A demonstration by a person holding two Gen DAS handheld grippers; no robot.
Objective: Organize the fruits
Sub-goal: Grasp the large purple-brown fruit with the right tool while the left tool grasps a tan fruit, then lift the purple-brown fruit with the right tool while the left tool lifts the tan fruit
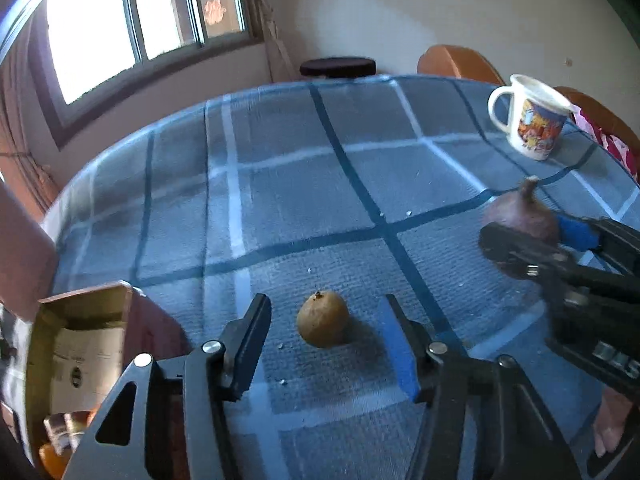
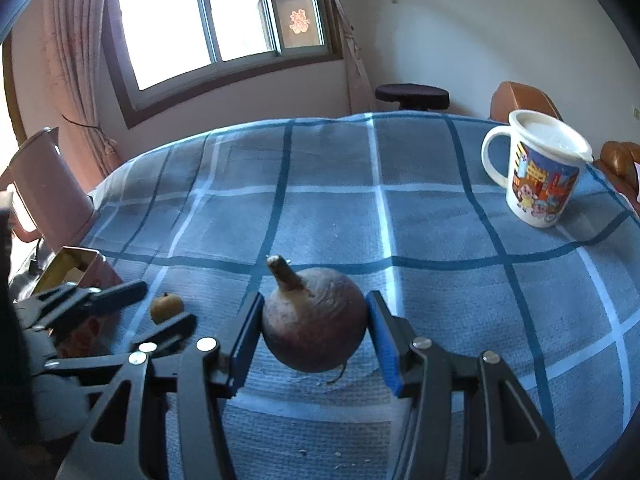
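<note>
A small yellow-brown round fruit (image 1: pixel 322 319) lies on the blue checked tablecloth (image 1: pixel 304 184). My left gripper (image 1: pixel 324 334) is open, its fingers either side of the fruit and apart from it. My right gripper (image 2: pixel 314 322) is shut on a dark red round fruit with a stem (image 2: pixel 316 320), its blue pads pressed on both sides, just above the cloth. In the left wrist view the red fruit (image 1: pixel 524 216) and right gripper (image 1: pixel 532 240) are at the right. In the right wrist view the yellow fruit (image 2: pixel 166 307) sits between the left gripper's fingers (image 2: pixel 120 294).
A white cartoon mug (image 2: pixel 538 170) stands at the far right of the table. An open cardboard box (image 1: pixel 80 344) sits at the left edge, a pink jug (image 2: pixel 44 184) behind it. Orange chairs (image 1: pixel 456 62) and a black stool (image 1: pixel 338 66) stand beyond the table.
</note>
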